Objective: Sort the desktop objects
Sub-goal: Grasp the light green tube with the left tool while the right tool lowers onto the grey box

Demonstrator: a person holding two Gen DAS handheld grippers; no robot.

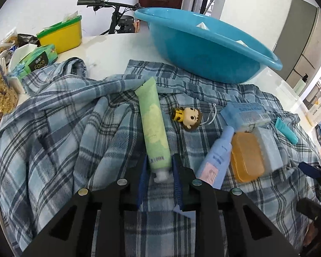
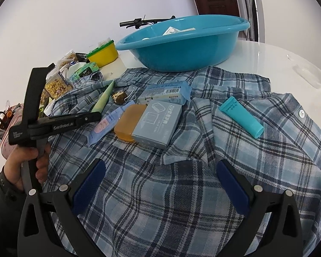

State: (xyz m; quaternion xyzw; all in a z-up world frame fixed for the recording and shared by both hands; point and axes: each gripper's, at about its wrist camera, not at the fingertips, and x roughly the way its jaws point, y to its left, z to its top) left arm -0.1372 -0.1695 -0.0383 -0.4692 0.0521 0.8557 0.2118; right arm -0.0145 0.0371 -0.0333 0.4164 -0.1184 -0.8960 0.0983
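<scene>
The left gripper [image 1: 159, 174] is clenched on the cap end of the pale green tube [image 1: 153, 126]: its two blue pads [image 1: 176, 177] press on the tube's lower part from both sides, with the white cap just between them. The tube lies on the plaid shirt [image 1: 53, 139], and its long axis runs straight ahead from the fingers, slightly tilted to the left at the far, flat end. So the fingers hold it across its width, at the end nearest to them, and most of the tube's length stretches away in front of them. Beyond the tube's far end and to the right stands the blue basin [image 1: 203, 49], which already has some small items in it; I judge it is the place where the tube should go, so the coming move is a lift and then a carry forward and to the right. Because the grip is at one end, the long free part may sag or swing when it leaves the cloth. The right gripper [image 2: 160, 184] is released, its fingers stand wide apart over bare plaid cloth and nothing is between them. Ahead of it lie the grey box [image 2: 157, 124], the orange soap [image 2: 129, 122] touching it, and further right the small teal tube [image 2: 241, 117].
</scene>
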